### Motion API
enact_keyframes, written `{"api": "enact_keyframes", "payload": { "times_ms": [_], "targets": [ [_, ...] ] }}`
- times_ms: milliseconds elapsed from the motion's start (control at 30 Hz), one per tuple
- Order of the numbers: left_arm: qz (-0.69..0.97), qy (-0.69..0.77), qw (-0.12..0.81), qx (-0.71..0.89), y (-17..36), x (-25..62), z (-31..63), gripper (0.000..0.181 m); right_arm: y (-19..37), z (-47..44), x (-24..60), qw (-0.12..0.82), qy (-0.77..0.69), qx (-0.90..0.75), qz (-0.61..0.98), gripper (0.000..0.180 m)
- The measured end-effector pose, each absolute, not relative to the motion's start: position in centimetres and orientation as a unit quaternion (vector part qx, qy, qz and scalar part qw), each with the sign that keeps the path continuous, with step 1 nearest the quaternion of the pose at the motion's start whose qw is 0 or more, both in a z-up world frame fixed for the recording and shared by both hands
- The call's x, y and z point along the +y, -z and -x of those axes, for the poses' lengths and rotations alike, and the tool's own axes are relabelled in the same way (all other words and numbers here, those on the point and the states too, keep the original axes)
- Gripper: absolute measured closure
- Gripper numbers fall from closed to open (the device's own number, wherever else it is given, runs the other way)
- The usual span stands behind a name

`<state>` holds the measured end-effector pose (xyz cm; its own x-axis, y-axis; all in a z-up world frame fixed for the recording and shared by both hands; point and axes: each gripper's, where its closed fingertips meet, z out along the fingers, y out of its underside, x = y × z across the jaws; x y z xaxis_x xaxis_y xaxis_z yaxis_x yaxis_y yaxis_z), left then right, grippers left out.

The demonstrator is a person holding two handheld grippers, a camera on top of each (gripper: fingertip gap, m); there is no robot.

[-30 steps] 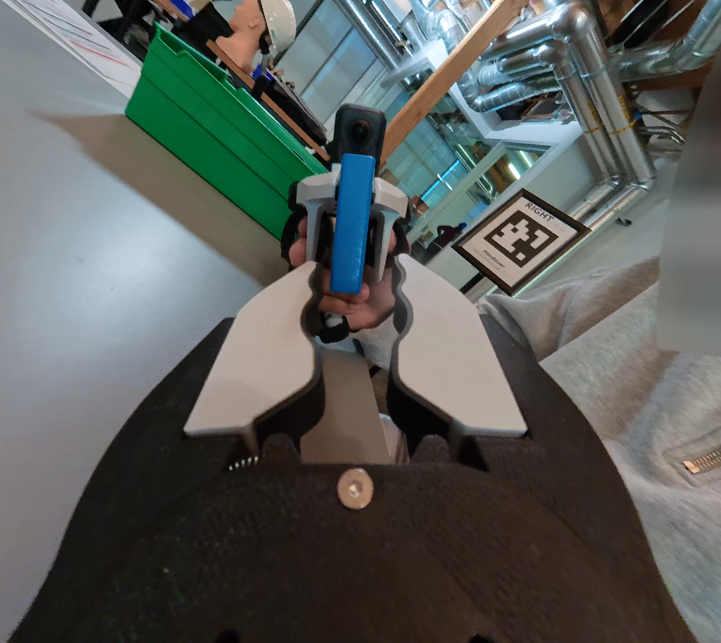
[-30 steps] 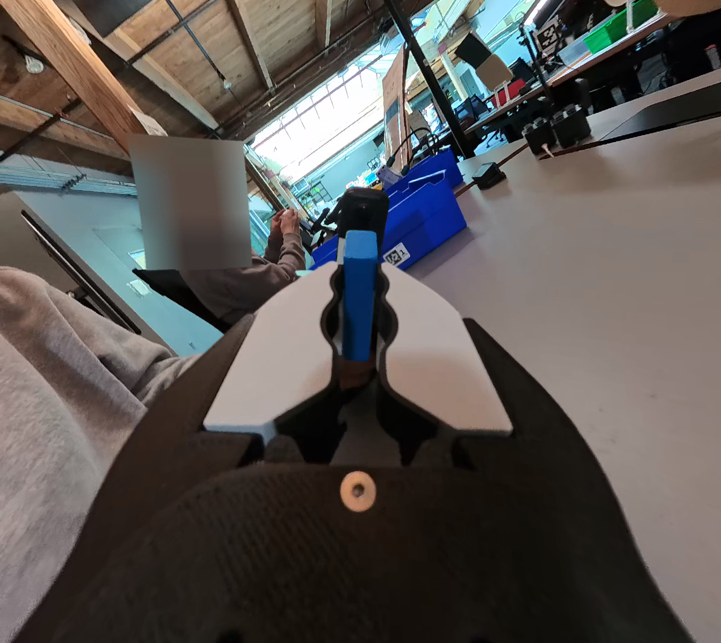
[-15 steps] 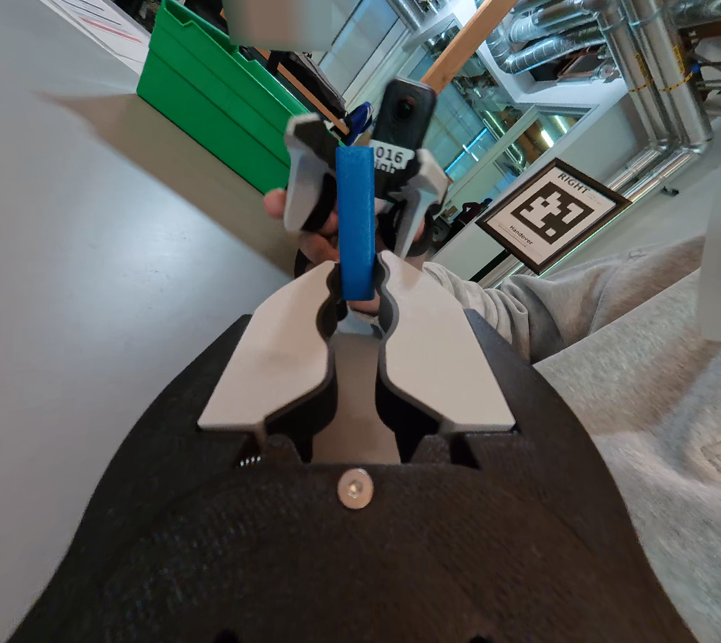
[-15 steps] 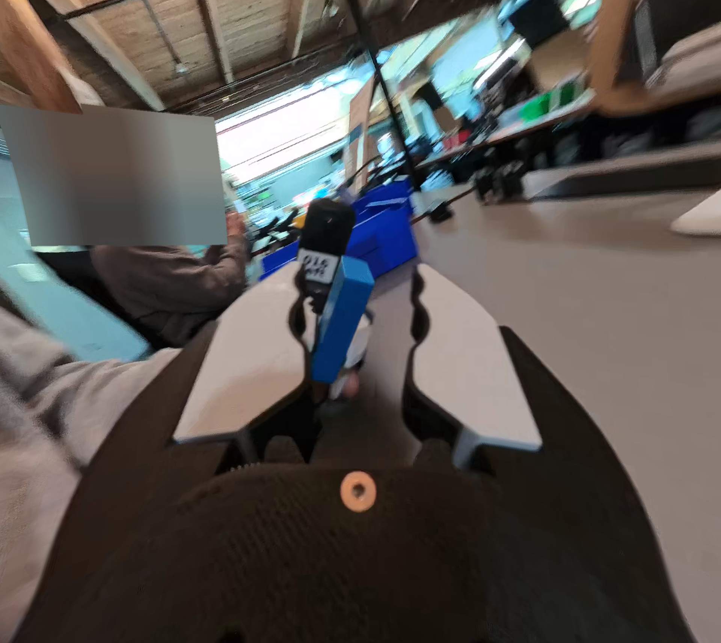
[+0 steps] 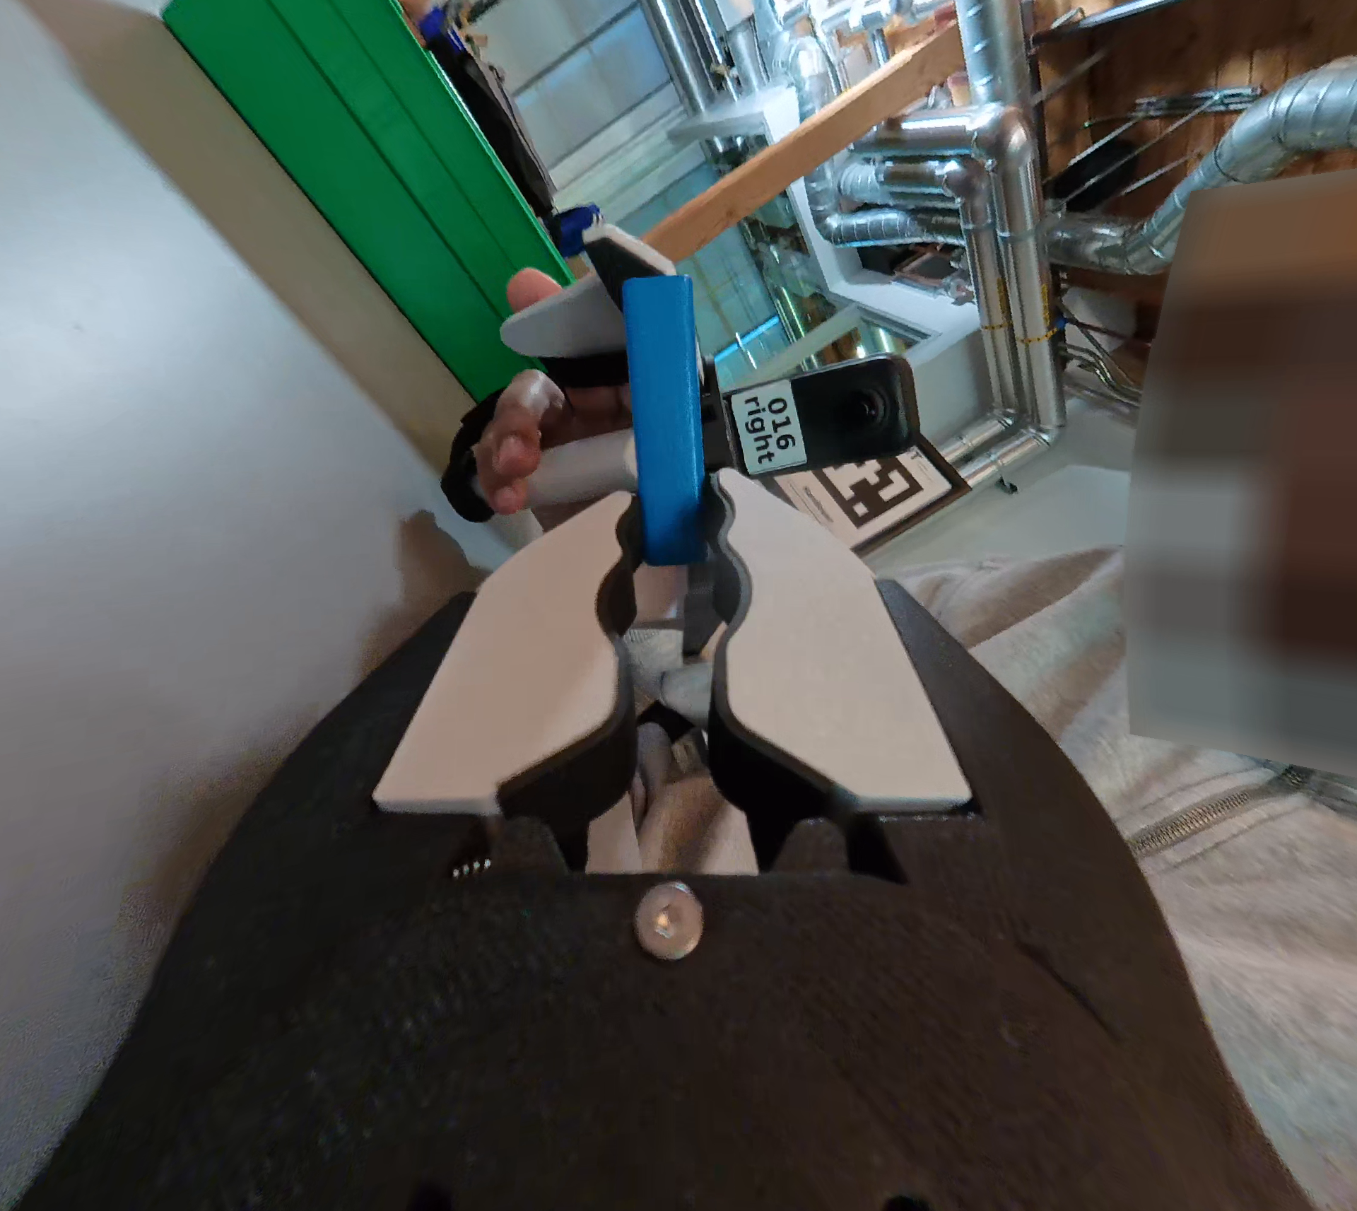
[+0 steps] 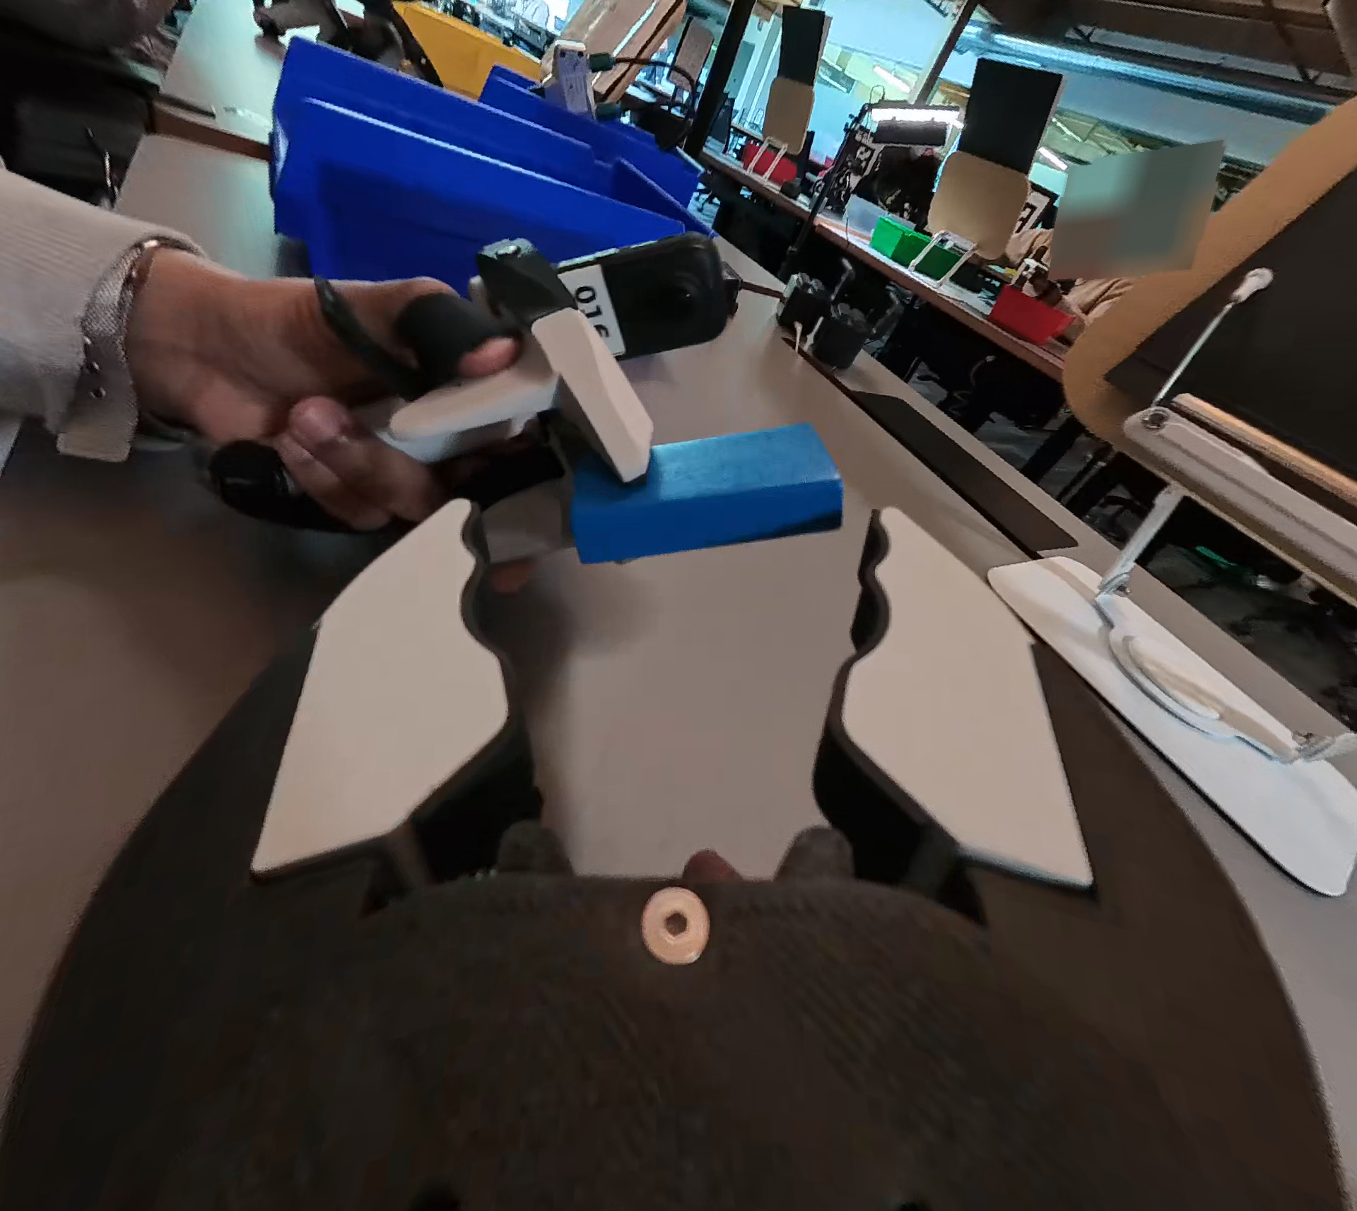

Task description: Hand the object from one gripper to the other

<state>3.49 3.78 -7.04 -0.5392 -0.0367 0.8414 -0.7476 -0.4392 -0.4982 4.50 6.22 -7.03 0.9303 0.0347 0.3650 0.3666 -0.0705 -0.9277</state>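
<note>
A: The left hand-held gripper [image 5: 672, 533] is closed on the lower end of the blue block [image 5: 663, 419]. In my left wrist view both white fingers press the block's sides, and the block stands upright out of the tips.

B: Confirm the state of the right hand-held gripper [image 6: 672, 551].

A: In my right wrist view its two fingers stand wide apart with nothing between them. Only bare grey desk [image 6: 683, 684] shows in the gap. The block is beyond the tips and clear of both fingers.

B: Where is the block in that view?

A: The blue block [image 6: 708, 489] lies roughly level in the air above the desk. Its left end is clamped in the left hand-held gripper [image 6: 587, 478], which a hand [image 6: 279, 382] holds from the left side. One white finger lies across the top of the block; the lower finger is mostly hidden under it.

B: Is the right unit visible from the left camera?

A: Yes. The right hand-held gripper [image 5: 587, 309] sits behind the block, turned sideways, with its camera [image 5: 855, 415] pointing to the right. A white finger passes behind the block's upper left edge; I cannot tell whether it touches.

B: Surroundings?

A: A green bin [image 5: 352, 147] stands on the desk in the left view. Blue bins [image 6: 440, 191] stand at the far side in the right view.
</note>
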Motion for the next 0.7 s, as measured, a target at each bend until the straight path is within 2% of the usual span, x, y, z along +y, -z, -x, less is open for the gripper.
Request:
{"api": "enact_keyframes", "payload": {
  "times_ms": [33,433,700],
  "targets": [
    [-0.413,-0.735,0.247,-0.479,7.2,3.5,-3.3,0.162,7.2,-4.4,6.3,0.664,0.127,-0.142,0.723,0.081],
    [-0.384,-0.718,0.286,-0.505,7.3,1.7,-2.2,0.162,7.5,-3.8,6.3,0.654,0.137,-0.168,0.725,0.094],
    [-0.386,-0.712,0.300,-0.505,7.5,1.6,-2.0,0.162,7.4,-3.8,6.3,0.654,0.146,-0.173,0.722,0.089]
  ]
}}
